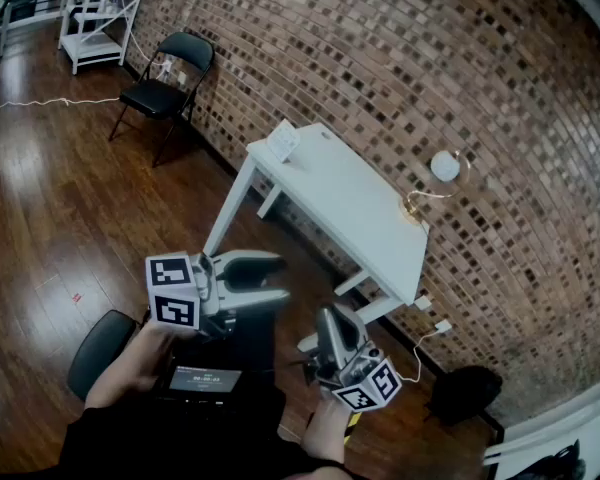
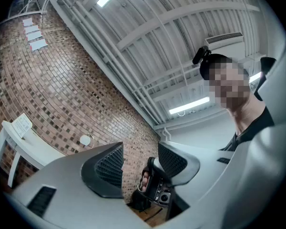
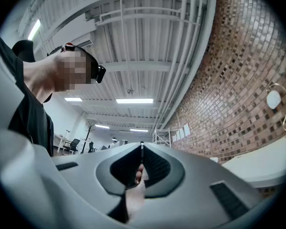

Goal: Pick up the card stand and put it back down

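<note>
- A white rectangular desk (image 1: pixel 350 203) is seen set against a red-brown brick wall (image 1: pixel 400 58), on a dark wooden plank floor (image 1: pixel 50 198).
- One small white card stand (image 1: pixel 283 141) is found upright on the desk, at the end nearer the chair and well apart from both grippers.
- One gold lamp with a white round globe (image 1: pixel 442 168) is placed at the opposite end of the desk.
- One black folding chair (image 1: pixel 155 96) and one white open shelf unit (image 1: pixel 92 40) are counted along the wall.
- One black bag (image 1: pixel 465 393) is seen on the floor by the wall, beyond the lamp end of the desk.
- Four pale paper sheets (image 2: pixel 38 45) are seen in a row on the wall.
- Two grippers are held up short of the desk.
- The left gripper (image 1: pixel 278 278) is held with its fingers spread apart and nothing between them.
- The right gripper (image 1: pixel 332 318) is held with its fingers pressed together on nothing.
</note>
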Demonstrator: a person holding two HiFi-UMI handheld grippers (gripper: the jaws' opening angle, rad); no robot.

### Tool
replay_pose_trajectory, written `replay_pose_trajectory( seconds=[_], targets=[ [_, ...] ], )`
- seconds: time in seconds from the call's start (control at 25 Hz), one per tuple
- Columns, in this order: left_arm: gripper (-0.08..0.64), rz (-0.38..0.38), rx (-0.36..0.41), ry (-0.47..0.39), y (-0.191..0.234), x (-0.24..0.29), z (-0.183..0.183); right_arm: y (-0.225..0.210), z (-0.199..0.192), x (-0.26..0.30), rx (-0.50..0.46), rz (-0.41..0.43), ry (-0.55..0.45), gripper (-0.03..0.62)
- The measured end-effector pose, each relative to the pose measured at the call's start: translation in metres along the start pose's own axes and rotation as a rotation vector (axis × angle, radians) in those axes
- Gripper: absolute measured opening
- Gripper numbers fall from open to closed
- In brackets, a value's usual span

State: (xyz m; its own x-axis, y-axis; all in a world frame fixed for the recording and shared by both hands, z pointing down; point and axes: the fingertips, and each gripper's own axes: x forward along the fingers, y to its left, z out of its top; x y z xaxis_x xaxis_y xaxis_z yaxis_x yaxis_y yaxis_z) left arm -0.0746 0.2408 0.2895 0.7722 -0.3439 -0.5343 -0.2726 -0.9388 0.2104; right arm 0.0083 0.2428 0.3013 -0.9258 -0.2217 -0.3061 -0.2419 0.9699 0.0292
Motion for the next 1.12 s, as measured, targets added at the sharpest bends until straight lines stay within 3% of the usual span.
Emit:
replay_pose_trajectory(
  seconds=[0.16,0.4,0.56,0.76,1.12],
  targets=[
    [0.224,0.021,-0.026,-0.008,0.012,-0.018,0.006,0.000,-0.017,0.017,0.006,-0.023,0.043,0.098],
    [0.224,0.043,-0.023,-0.033,0.048,-0.030,0.005,-0.034,-0.041,0.038,-0.010,-0.029,0.096,0.101],
    [0.224,0.061,-0.052,-0.025,0.092,-0.027,-0.007,-0.080,-0.066,0.048,0.020,-0.042,0.129,0.101],
    [0.224,0.094,-0.128,-0.134,0.167,-0.023,-0.001,-0.153,-0.090,0.064,0.068,-0.070,0.162,0.101],
    [0.224,0.153,-0.043,-0.072,0.235,-0.008,-0.004,-0.216,-0.113,0.078,0.054,-0.085,0.194,0.120]
  ],
)
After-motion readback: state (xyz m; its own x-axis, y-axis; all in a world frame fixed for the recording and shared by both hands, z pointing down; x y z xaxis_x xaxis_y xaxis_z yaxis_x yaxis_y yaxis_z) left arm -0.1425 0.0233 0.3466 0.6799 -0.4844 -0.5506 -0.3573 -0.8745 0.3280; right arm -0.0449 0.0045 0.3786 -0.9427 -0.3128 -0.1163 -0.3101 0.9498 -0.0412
